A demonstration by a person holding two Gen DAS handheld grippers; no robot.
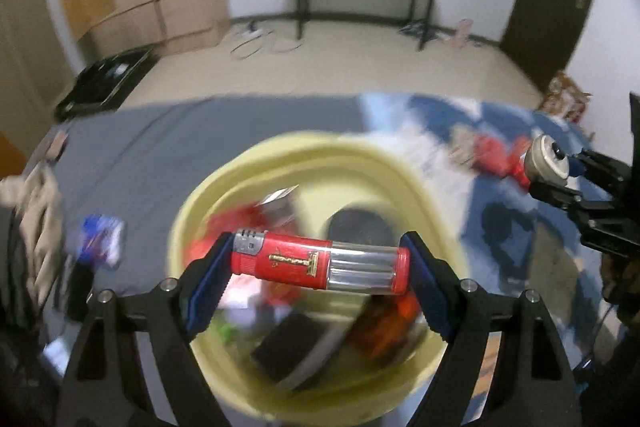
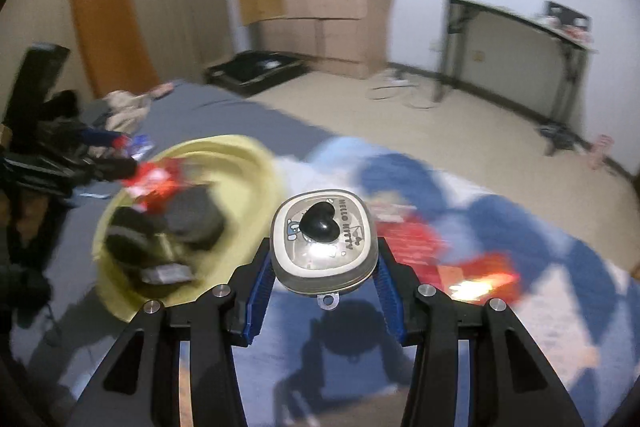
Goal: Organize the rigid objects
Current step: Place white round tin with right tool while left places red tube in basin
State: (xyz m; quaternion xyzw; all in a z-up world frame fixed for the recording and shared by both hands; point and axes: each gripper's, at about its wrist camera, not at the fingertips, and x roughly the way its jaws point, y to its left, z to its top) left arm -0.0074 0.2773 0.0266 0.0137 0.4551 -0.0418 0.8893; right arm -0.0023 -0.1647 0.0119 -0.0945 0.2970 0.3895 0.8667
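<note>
Left wrist: red cylindrical lighter (image 1: pixel 320 266) clamped above round yellow basin (image 1: pixel 224 195)

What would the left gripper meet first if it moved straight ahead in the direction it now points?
Probably the yellow basin. The left gripper, shut on the red lighter, points down into it, toward the blurred items inside. Depth is unclear, so which item comes first I cannot tell.

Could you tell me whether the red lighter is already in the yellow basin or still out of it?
Out: the red lighter lies crosswise, clamped between the left tongs, above the yellow basin.
</note>
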